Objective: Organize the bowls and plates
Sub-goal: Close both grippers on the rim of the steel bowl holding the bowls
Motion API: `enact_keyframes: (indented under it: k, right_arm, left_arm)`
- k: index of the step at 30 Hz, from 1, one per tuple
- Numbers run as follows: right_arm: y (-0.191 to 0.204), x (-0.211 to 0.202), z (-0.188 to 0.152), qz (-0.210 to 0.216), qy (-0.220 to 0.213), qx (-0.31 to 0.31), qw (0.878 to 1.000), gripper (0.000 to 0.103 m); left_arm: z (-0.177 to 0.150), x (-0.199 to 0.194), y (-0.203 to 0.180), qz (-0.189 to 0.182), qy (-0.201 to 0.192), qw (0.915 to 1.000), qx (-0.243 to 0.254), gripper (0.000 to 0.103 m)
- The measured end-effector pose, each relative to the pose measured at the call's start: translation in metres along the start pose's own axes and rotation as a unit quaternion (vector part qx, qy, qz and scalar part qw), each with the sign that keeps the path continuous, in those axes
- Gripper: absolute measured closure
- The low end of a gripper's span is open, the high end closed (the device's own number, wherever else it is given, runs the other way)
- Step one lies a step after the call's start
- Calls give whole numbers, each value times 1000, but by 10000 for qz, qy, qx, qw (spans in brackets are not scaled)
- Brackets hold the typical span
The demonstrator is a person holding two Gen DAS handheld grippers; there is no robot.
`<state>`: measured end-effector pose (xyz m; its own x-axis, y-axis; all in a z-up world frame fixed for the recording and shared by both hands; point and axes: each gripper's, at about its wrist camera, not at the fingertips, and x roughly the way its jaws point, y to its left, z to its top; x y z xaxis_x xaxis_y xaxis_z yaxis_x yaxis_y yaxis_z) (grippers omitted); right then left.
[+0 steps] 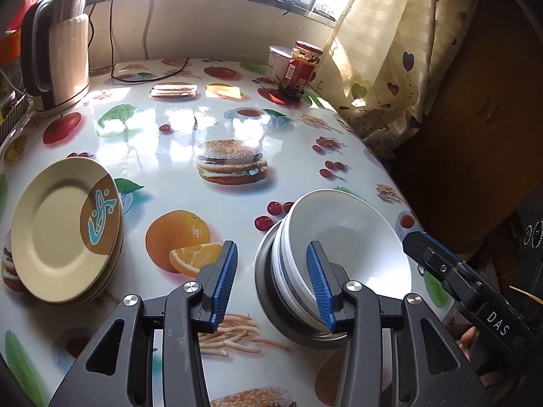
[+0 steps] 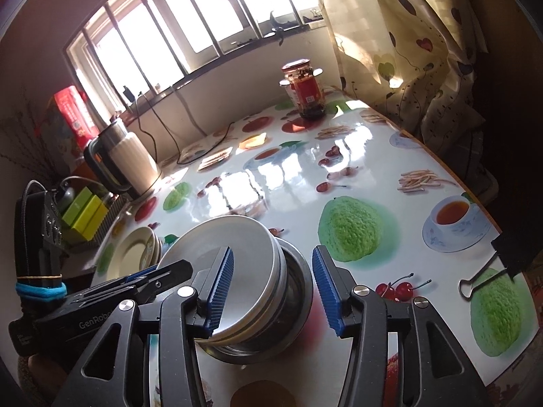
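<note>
My left gripper [image 1: 271, 281] hangs with jaws spread wide, its right pad at the near rim of the white bowl stack [image 1: 342, 237], gripping nothing. That stack sits nested in a steel bowl [image 1: 268, 291] at my four o'clock on the fruit-print table [image 1: 203, 129]. Plates [image 1: 64, 230] are piled at nine o'clock. My right gripper [image 2: 273, 291] is wide open too, straddling the stack's side, its left pad over the top bowl's rim. Kettle [image 1: 57, 57] at eleven, jar [image 1: 302, 68] at one.
</note>
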<state>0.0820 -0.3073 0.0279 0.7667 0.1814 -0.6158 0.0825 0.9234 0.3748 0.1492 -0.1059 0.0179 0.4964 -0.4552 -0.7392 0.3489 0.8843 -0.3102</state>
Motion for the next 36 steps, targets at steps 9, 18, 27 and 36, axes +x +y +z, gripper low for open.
enact_keyframes:
  k: [9,18,27,36]
  right_arm:
    - [-9,-20,-5,-131,-203,112,9996,53]
    - [-24,-29,-16,-299,-229,245,9990,52]
    - [-32,-13,-29,-280,22,237,9993,52]
    - [-32,9,-35,-236,284,143,9992,52]
  left_arm:
    - [-9,-25,1,117,-317,9993,136,58]
    - [-26,-45,21,192,-475,9987,-39,57]
    - [-41,-16,40,-303,49,9982,-512,57]
    - [-44,11,37,-579,362,9955,-660,58]
